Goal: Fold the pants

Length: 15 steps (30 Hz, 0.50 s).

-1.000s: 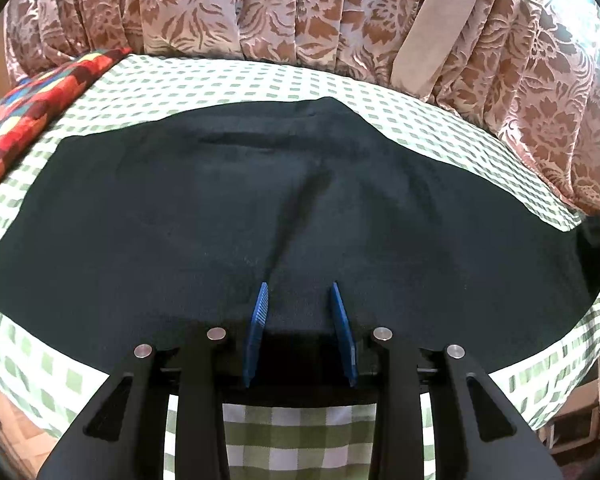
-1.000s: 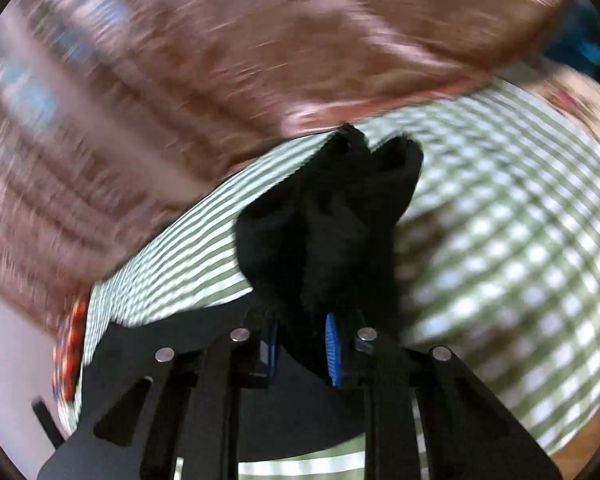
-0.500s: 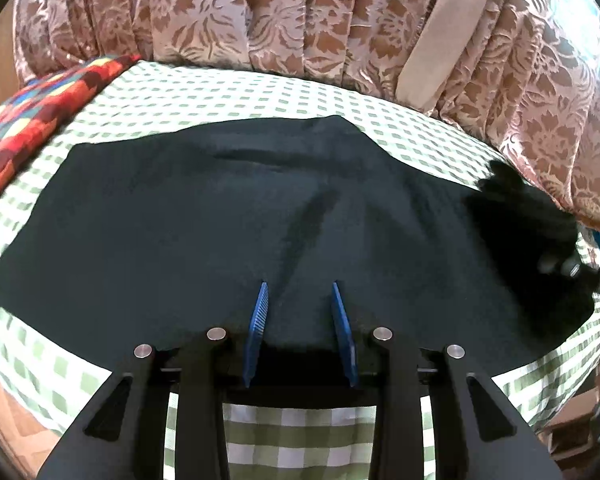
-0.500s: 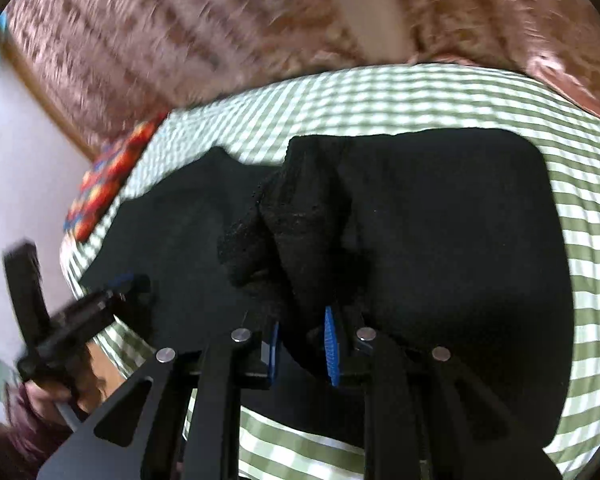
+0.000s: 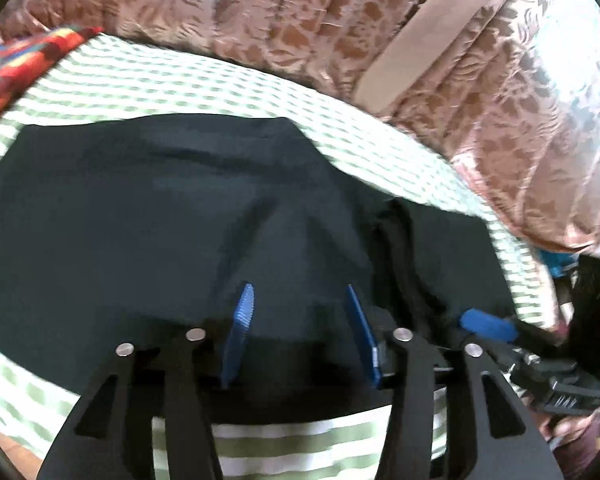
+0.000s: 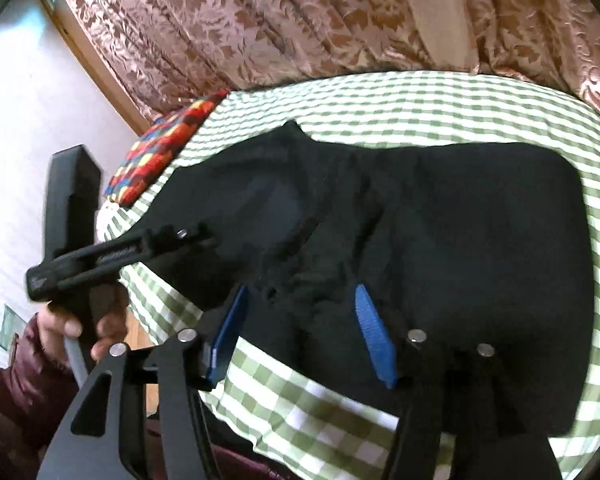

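The black pants point(image 5: 148, 216) lie spread on a green-checked bed; in the right wrist view they point(image 6: 440, 208) show with one end folded over the rest. My left gripper point(image 5: 298, 300) is open, its blue fingers over the near edge of the pants. My right gripper point(image 6: 302, 304) is open over the near edge, the bunched fabric lying between and beyond its fingers. The right gripper shows at the right of the left wrist view point(image 5: 488, 324). The left gripper shows at the left of the right wrist view point(image 6: 196, 236), held by a hand.
The green-checked bedsheet point(image 6: 420, 104) covers the bed. A colourful patterned pillow point(image 6: 168, 140) lies at the far left corner, also in the left wrist view point(image 5: 16, 68). Brown floral curtains point(image 5: 260, 16) hang behind the bed. The bed's near edge drops off below the grippers.
My right gripper carried the pants' end over onto the rest and opened, letting it go. My left gripper opened wider and both grippers now sit close together.
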### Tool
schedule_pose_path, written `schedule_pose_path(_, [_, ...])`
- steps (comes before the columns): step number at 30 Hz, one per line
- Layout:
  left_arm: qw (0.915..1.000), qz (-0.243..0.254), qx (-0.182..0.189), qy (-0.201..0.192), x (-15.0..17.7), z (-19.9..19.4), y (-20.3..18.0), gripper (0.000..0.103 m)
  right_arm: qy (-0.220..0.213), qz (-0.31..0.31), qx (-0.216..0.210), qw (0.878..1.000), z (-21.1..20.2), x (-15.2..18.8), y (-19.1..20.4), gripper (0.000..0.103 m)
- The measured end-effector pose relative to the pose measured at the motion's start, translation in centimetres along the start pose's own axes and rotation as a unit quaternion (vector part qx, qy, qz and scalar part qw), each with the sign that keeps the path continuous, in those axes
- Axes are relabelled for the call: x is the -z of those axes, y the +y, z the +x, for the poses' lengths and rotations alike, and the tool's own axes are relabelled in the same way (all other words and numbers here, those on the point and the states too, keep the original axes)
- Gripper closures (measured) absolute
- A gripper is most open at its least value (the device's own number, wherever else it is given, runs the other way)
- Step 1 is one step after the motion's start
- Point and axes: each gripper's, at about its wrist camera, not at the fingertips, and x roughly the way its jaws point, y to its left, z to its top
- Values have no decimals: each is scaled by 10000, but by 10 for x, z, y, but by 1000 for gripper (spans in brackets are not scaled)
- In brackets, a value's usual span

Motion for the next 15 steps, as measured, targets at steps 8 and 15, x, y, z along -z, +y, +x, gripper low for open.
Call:
schedule_pose_path(8, [9915, -405, 1086, 595, -21, 39, -29, 44, -266, 505, 459, 9973, -38, 15, -37, 47])
schedule_pose_path(15, [9828, -289, 1347, 1226, -29, 78, -55, 55, -319, 715, 604, 9951, -50, 23, -52, 48])
